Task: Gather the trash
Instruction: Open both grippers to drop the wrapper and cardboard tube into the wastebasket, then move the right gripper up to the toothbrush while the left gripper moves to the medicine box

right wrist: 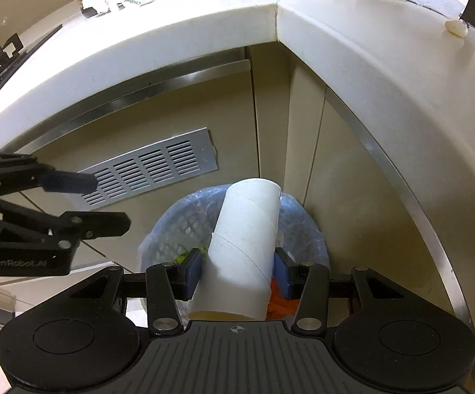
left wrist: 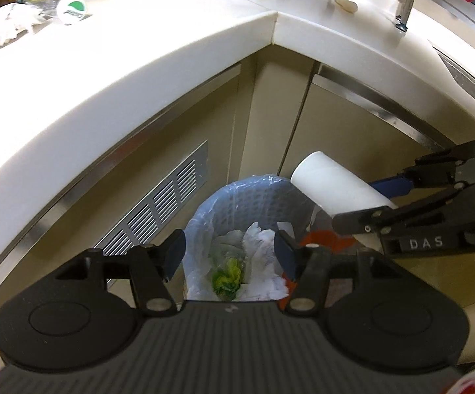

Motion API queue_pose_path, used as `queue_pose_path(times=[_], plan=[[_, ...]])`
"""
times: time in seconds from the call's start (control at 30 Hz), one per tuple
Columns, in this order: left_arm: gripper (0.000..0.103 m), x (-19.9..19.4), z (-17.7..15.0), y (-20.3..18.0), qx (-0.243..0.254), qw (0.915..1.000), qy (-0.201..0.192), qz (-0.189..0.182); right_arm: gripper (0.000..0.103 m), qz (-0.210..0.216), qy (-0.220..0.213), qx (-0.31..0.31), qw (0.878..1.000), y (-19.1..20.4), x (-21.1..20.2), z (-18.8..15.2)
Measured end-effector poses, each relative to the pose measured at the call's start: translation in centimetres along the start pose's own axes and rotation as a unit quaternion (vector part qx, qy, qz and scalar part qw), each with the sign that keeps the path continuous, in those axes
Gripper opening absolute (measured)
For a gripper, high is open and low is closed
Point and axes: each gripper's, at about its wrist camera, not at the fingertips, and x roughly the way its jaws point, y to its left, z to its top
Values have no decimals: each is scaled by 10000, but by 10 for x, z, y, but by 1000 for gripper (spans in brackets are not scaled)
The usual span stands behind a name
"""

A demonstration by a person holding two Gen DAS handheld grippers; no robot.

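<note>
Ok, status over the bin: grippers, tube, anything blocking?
Left gripper open, empty, above bin. Right gripper shut on cardboard tube, over bin. Tissue and green scrap inside; drop path clear.

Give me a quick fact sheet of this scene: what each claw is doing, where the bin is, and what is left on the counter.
right gripper: shut on white cardboard tube, above the bin
left gripper: open, nothing between its jaws, over the bin
bin: mesh waste basket with pale blue plastic liner, on the floor at the cabinet corner
bin contents: crumpled white tissue, green scrap
white counter: crumpled white paper, clear plastic bottle lying down
</note>
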Motion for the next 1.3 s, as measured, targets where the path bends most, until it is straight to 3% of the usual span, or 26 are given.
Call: queue_pose_path(times=[0.4, 0.43, 0.5, 0.93, 1.3], plan=[[56, -9, -4, 1, -81, 9999, -2, 104, 48, -11, -113, -51, 9999, 1, 2, 7], [56, -8, -4, 2, -80, 9999, 10, 102, 51, -6, -109, -49, 9999, 1, 3, 8], [56, -7, -5, 2, -62, 9999, 38, 100, 72, -71, -167, -7, 9998, -1, 2, 9], [56, -11, 0, 2, -40, 10000, -42, 41, 72, -4, -313, 4, 9995, 2, -20, 14], [56, -55, 19, -8, 107, 9983, -560, -90, 72, -40, -1082, -331, 9936, 15, -84, 33]])
